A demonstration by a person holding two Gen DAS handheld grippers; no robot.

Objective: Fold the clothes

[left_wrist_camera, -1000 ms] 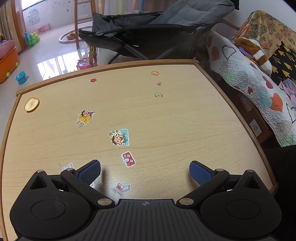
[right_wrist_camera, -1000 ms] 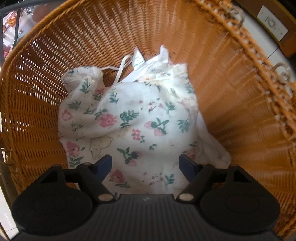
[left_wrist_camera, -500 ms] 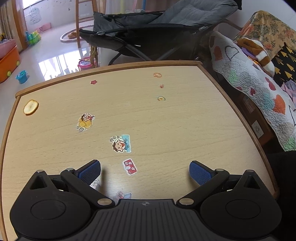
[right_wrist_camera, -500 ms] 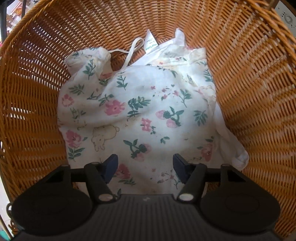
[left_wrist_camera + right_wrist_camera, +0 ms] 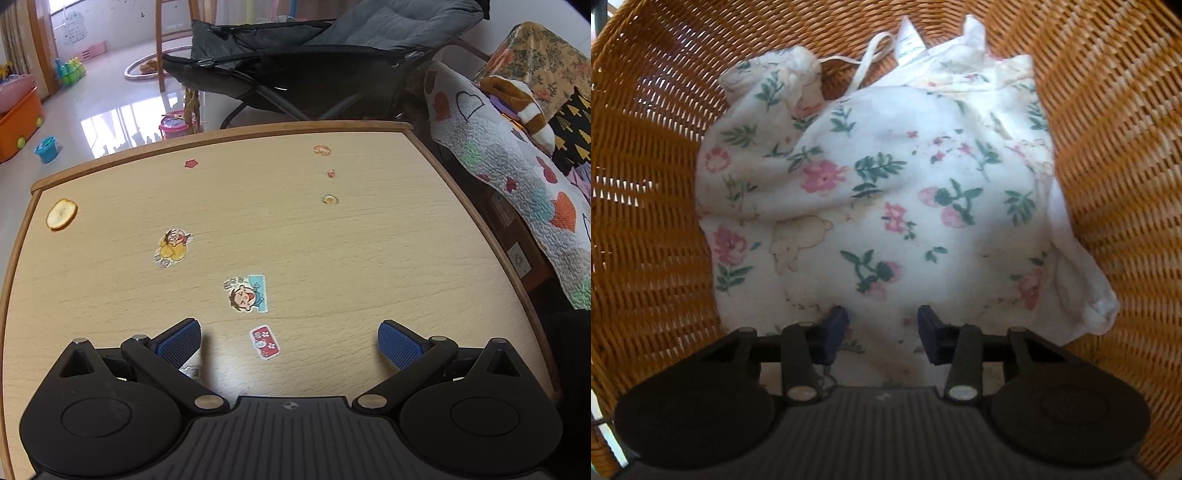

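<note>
A white garment [image 5: 886, 192] with pink flowers and green leaves lies crumpled in a wicker basket [image 5: 650, 236]. My right gripper [image 5: 882, 325] is down inside the basket, its jaws half closed with a fold of the garment bulging between the blue pads [image 5: 836, 325]. My left gripper [image 5: 288, 339] is wide open and empty, held low over the near part of a wooden table [image 5: 369, 236] with several cartoon stickers. No clothing is on the table.
A dried orange slice [image 5: 61, 214] lies at the table's far left corner. A dark folding chair [image 5: 314, 59] stands behind the table. A quilted heart blanket [image 5: 517, 177] hangs at the right. Toys and an orange bin [image 5: 18, 122] are on the floor.
My right gripper has pushed deeper into the basket and its jaws have narrowed around the garment. My left gripper has drifted slightly back over the table, still open.
</note>
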